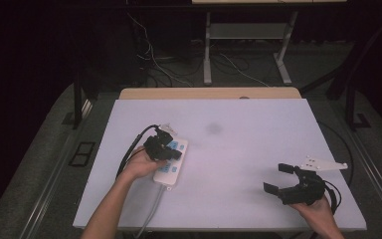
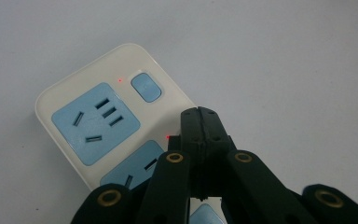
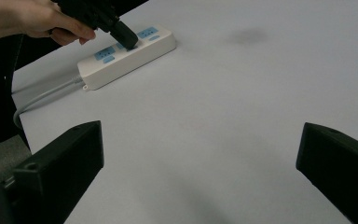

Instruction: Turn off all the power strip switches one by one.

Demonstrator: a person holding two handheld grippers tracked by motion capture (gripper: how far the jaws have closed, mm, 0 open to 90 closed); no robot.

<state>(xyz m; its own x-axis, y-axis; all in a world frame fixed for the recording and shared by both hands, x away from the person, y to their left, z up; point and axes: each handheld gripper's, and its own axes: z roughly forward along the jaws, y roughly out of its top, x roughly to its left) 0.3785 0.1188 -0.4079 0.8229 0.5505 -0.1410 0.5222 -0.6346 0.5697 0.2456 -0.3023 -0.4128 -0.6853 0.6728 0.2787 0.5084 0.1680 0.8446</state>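
Mostly I see open room: the white surface [image 1: 258, 149] lies bare from its centre out to the 12 and 3 o'clock edges, marked by a faint grey smudge [image 1: 213, 129] toward 12. My left tongs [image 1: 165, 153] are pressed together, tips down on the power strip [image 1: 171, 164], which lies at about 9 o'clock, well in from the left edge. Its grey cord [image 1: 151, 209] runs off the near edge at 7. My right tongs [image 1: 282, 178] hover at 4 o'clock, jaws wide apart and empty, near that corner. The left gripper view shows a blue switch [image 2: 145, 87], a blue socket [image 2: 95, 122] and two small red lights beside the closed tips. From the right gripper view, the strip lies well apart at 10 o'clock.
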